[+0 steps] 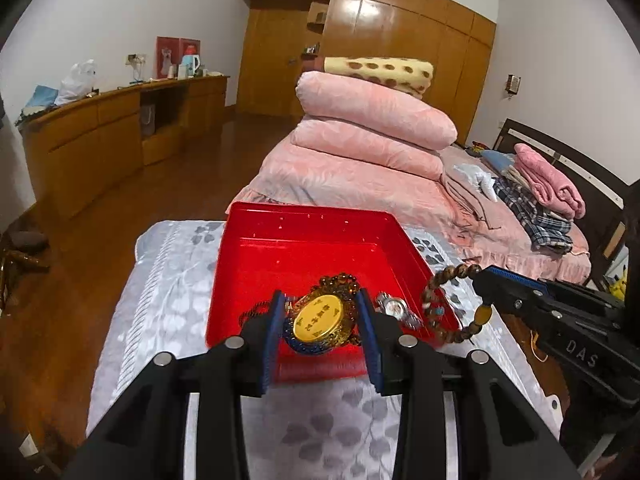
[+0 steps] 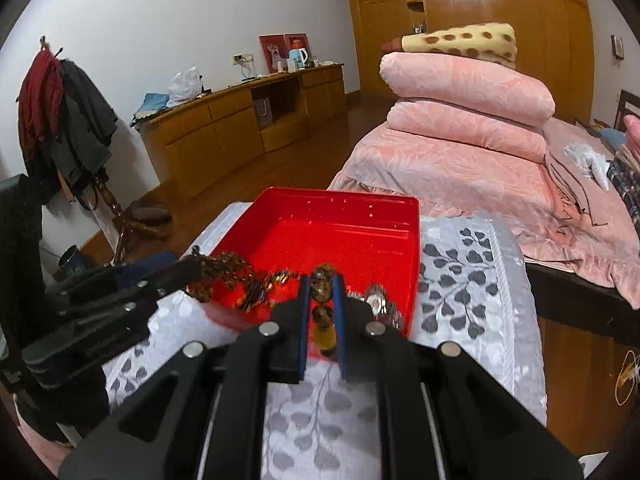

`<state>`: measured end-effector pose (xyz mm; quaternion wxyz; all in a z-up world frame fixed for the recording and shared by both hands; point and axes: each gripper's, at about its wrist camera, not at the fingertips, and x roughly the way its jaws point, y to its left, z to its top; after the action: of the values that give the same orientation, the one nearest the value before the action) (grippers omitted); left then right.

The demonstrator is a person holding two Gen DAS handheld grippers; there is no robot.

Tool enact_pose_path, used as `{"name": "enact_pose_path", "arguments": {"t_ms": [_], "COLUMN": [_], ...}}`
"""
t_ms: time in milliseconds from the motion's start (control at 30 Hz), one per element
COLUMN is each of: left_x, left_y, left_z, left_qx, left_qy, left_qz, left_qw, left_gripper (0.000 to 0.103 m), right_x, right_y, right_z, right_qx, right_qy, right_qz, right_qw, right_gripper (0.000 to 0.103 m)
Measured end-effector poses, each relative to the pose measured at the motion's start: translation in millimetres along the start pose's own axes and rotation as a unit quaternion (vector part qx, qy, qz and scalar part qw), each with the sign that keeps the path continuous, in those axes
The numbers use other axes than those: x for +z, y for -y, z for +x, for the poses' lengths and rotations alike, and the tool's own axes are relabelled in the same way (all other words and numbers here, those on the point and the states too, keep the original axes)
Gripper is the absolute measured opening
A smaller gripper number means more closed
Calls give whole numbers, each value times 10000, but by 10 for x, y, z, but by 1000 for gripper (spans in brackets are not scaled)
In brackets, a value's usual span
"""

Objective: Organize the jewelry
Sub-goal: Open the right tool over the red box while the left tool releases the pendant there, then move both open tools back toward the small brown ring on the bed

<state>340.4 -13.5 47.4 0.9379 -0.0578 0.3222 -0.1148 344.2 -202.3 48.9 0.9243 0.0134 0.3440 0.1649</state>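
A red plastic tray [image 1: 304, 236] sits on a grey leaf-patterned cloth. My left gripper [image 1: 322, 326] is shut on a gold oval pendant [image 1: 318, 320] with a brown bead chain, held over the tray's near edge. A silver watch [image 1: 394, 306] lies in the tray's near right corner. My right gripper [image 2: 322, 308] is shut on a brown bead bracelet [image 2: 322, 292], seen in the left wrist view [image 1: 450, 304] hanging beside the tray's right rim. In the right wrist view the tray [image 2: 352, 208], the left gripper [image 2: 188, 270] with its bead chain [image 2: 232, 268] and the watch [image 2: 376, 300] show.
The cloth [image 1: 168, 280] covers a small table with wooden floor to the left. A bed with folded pink quilts [image 1: 372, 128] stands behind. A wooden dresser [image 1: 104, 132] lines the left wall. A coat rack [image 2: 60, 112] stands far left.
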Motion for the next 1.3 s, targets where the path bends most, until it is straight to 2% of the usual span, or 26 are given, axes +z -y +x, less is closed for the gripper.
{"name": "enact_pose_path", "arguments": {"t_ms": [200,433,567,633,667,700,867,933,1100,1167,1300], "left_x": [109,32,23,55,71,87,72,14,-271,-426,-736], "left_y": [18,-59,-99,-145,-166,-198,-381,-442,-570,-594,-629], "left_z": [432,832,921,833,785,699,272,129,-175,-269,-425], "left_qx": [184,293,297,250,239,252,428,553,917,950,1038], "left_qy": [-170,-502,-651,-559,-510,-413,-11,77,150,100,-30], "left_qz": [-16,-70,-75,-144,-157,-179,-391,-459,-432,-412,-377], "left_qw": [9997,9983,9974,9980,9983,9987,9983,9974,9947,9946,9939], "left_gripper": [36,36,36,37,40,44,46,47,59,61,70], "right_x": [100,49,32,16,7,-16,-216,-327,-701,-881,-1161], "right_y": [90,170,214,238,249,241,228,225,189,189,180], "right_z": [410,759,813,767,731,665,383,291,29,-63,-217], "right_qx": [39,39,-249,-419,-460,-525,-735,-747,-844,-859,-993], "right_qy": [-193,-424,-441,-377,-338,-273,-89,-75,28,5,-44], "right_qz": [145,298,335,304,290,257,207,260,364,440,488], "right_qw": [9997,9986,9982,9979,9979,9979,9970,9968,9958,9953,9938], "right_gripper": [10,10,14,26,29,31,37,42,60,65,83]}}
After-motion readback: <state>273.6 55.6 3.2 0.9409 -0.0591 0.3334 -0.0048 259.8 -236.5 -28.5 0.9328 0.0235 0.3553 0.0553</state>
